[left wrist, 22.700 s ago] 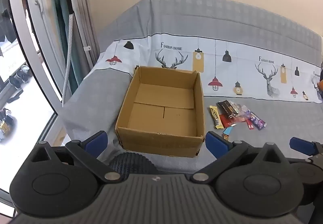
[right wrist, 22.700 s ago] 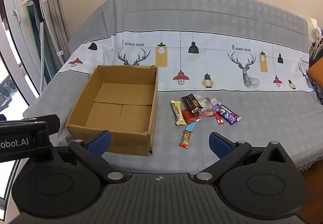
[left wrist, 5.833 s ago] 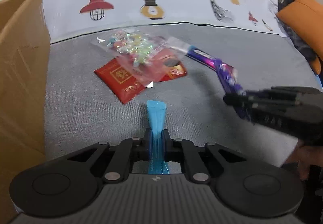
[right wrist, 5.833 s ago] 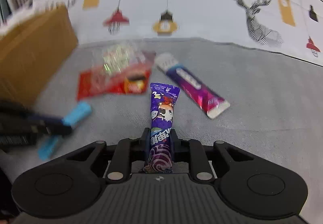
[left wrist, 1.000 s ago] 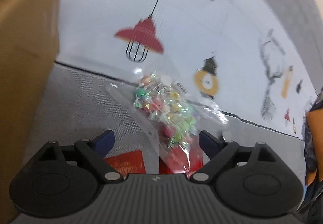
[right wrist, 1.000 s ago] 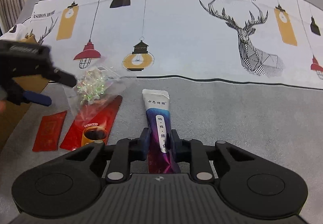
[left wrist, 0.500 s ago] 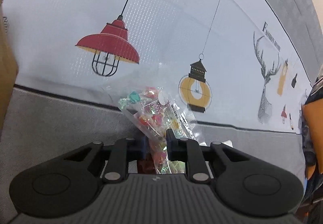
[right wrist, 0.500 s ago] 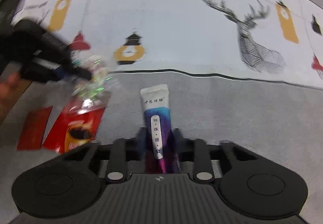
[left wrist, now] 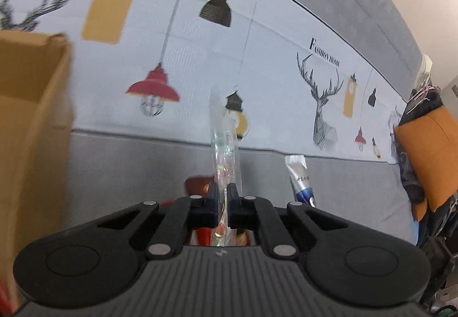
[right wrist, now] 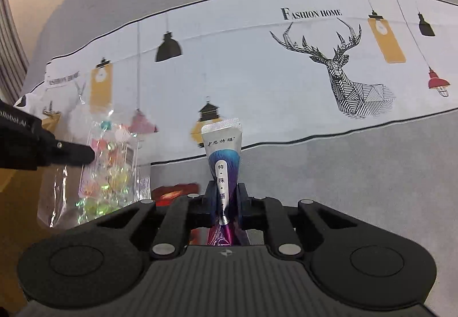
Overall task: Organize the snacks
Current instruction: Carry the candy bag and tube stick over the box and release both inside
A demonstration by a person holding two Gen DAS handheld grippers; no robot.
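Above the sofa [right wrist: 343, 174], the left gripper [left wrist: 222, 196] clamps a candy bag [right wrist: 108, 168], edge-on from its own camera; the right gripper [right wrist: 224, 196] clamps a purple sachet [right wrist: 224, 156].

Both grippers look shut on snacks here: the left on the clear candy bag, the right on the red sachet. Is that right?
Not quite. The right gripper is shut on the purple and silver stick pack, as the right wrist view shows; the red sachet lies on the sofa behind it. The left gripper does hold the clear candy bag.
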